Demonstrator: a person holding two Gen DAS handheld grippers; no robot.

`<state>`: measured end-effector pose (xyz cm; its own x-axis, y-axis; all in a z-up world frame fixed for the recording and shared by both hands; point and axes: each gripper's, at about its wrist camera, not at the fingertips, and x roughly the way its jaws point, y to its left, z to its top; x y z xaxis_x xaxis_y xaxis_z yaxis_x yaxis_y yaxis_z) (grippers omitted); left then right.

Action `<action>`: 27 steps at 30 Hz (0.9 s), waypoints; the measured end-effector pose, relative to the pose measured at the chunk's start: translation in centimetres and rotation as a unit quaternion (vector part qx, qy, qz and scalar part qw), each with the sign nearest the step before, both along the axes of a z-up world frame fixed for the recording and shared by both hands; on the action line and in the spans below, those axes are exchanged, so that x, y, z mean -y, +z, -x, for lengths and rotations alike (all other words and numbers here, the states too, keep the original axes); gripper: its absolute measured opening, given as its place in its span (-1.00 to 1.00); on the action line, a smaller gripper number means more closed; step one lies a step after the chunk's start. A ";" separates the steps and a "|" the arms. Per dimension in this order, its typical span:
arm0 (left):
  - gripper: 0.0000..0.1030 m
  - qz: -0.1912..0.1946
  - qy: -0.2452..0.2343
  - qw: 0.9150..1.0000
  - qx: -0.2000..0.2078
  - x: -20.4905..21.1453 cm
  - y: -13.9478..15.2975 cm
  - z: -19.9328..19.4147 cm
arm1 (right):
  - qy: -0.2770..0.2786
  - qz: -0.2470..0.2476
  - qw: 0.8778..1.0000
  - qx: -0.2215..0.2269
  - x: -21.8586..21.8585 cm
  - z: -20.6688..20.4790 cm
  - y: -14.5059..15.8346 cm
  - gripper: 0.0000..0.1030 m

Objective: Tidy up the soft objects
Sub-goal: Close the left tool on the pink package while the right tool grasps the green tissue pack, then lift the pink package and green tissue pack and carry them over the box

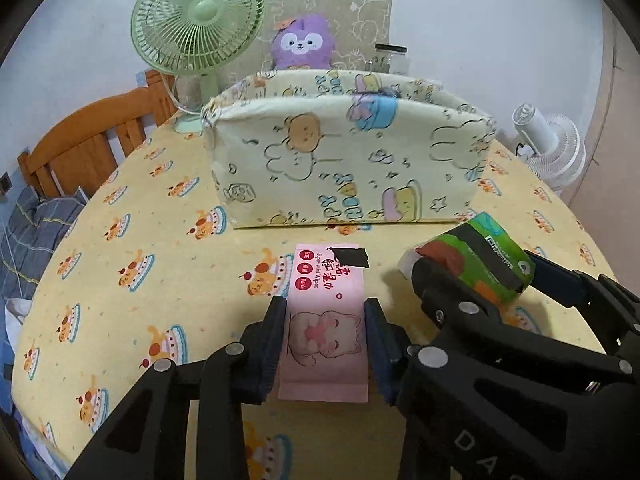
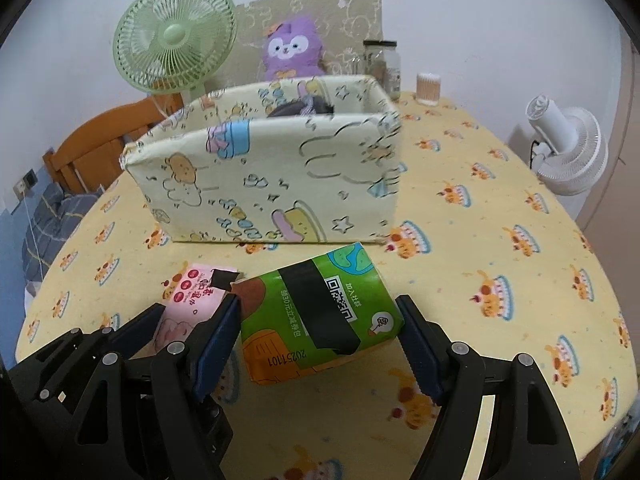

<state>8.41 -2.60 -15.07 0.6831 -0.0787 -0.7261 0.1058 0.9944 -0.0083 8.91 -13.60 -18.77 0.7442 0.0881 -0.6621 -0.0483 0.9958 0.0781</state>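
Note:
A pink pack of wet wipes (image 1: 326, 320) lies on the yellow tablecloth between the fingers of my left gripper (image 1: 326, 312), which is shut on its sides. The pack also shows in the right wrist view (image 2: 188, 300). My right gripper (image 2: 320, 320) is shut on a green tissue pack (image 2: 320, 312) and holds it tilted a little above the table; the pack also shows in the left wrist view (image 1: 480, 260). A cream fabric storage box (image 1: 348, 160) with cartoon prints stands open just behind both packs, also in the right wrist view (image 2: 272, 172). A dark item lies inside it (image 2: 300, 108).
A green desk fan (image 1: 198, 20) and a purple plush toy (image 1: 302, 42) stand behind the box. A glass jar (image 2: 382, 64) and a small cup (image 2: 428, 88) stand at the back right. A white fan (image 2: 568, 148) is off the table's right edge. A wooden bed frame (image 1: 88, 140) is at left.

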 end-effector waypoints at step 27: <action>-0.23 0.015 -0.010 0.996 0.089 0.7 8.9 4.0 | -0.029 -0.021 0.994 0.099 1.4 6.1 9.3 0.54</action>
<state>4.38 -3.34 -6.12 0.7983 -0.1130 -0.5916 0.1281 0.9916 -0.0165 2.77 -15.03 -9.47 0.8646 0.0650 -0.4983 -0.0090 0.9934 0.1140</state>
